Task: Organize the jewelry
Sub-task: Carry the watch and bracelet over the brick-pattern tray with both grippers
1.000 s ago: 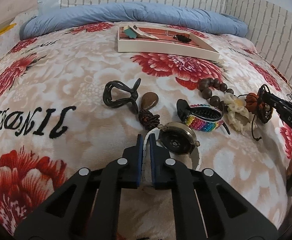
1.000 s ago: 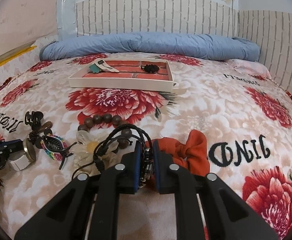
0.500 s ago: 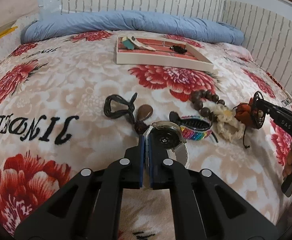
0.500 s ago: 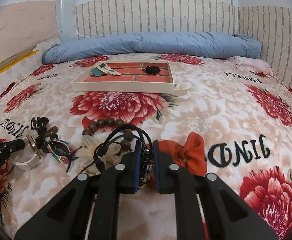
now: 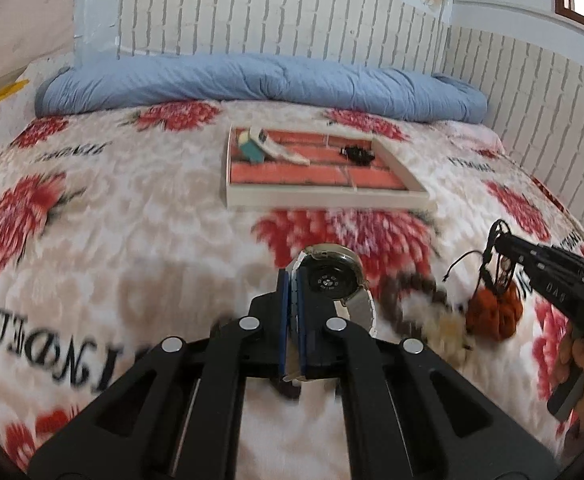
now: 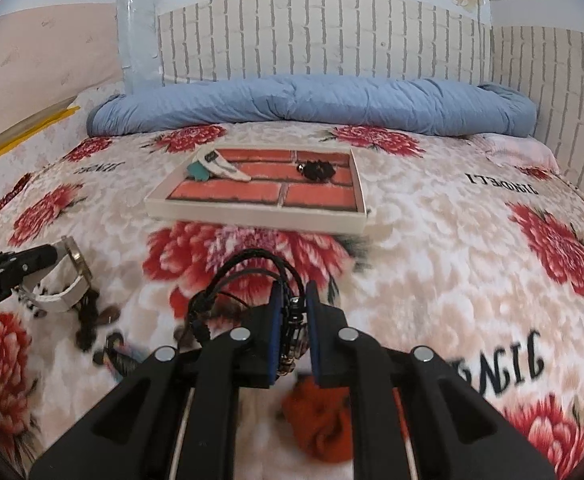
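Blue-padded jaws of the left gripper (image 5: 292,312) are clamped on the strap of a watch (image 5: 334,278), which hangs clear above the flowered bed (image 5: 111,216) with its round case back facing the camera. By the look of it the case is hard and the heaviest part, so it would likely swing from the pale band; the band is the sensible place to hold, and the grip sits close to the case. Beyond stands the tray (image 5: 324,199), brick-patterned inside, already holding a teal-and-white piece and a small black one. A bead bracelet (image 5: 406,304) lies on the bed below, smeared by motion blur.

From the right wrist view, the right gripper (image 6: 294,320) has its jaws closed on a cord bracelet (image 6: 247,276), black loops arching up ahead of the pads and a metallic beaded part pinched between them. The cords look light and limp, liable to snag or trail. An orange scrunchie (image 6: 320,420) shows beneath the fingers; whether it hangs from the bracelet or lies on the bed I cannot tell. At the left edge the watch appears again in the other gripper, above dark, blurred items too smeared to name.
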`<state>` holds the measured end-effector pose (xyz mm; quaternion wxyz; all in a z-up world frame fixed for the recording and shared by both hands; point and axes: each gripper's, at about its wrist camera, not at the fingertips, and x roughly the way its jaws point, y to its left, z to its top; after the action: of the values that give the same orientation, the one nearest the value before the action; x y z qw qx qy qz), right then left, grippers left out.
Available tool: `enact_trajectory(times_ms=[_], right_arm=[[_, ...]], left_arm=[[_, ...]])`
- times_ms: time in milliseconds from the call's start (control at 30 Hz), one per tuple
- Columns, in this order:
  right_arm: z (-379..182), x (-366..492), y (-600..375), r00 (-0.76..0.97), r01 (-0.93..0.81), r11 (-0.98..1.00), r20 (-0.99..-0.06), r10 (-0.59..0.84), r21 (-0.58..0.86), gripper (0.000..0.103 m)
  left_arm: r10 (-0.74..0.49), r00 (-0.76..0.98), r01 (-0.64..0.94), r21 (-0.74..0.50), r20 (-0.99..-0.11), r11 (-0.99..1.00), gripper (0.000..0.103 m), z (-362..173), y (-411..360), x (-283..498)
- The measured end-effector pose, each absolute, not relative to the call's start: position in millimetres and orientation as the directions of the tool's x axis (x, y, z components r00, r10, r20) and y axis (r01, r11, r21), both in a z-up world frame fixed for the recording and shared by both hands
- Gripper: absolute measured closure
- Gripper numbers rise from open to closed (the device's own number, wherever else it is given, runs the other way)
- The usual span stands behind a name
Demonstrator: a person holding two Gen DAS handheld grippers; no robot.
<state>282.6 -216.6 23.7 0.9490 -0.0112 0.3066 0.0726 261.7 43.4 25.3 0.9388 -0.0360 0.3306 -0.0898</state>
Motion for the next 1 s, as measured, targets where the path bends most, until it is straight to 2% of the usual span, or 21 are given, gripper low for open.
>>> enact_trajectory(times_ms=[467, 733, 1000], right_arm=[[69.0, 441.7, -203.4, 0.814, -0.108, 0.994, -0.572, 0.097, 0.015, 0.091], [30.2, 534.4, -207.9, 0.763, -0.068, 0.998, -0.646, 0.042, -0.016, 0.091], [-10.5, 590.4, -208.0, 0.708, -0.047, 0.995, -0.706, -0.026, -0.084, 0.091]], left_arm=[[-0.178, 0.775, 0.114, -0.142, -0.606, 0.983, 0.101, 55.3, 29.5, 420.9], [-0.12, 0.709, 0.058, -0.112, -0.695, 0.992, 0.1, 12.6, 25.6, 521.1], [-0.087, 0.654, 0.056, -0.067, -0.751, 0.996, 0.1, -19.7, 15.1, 573.4]])
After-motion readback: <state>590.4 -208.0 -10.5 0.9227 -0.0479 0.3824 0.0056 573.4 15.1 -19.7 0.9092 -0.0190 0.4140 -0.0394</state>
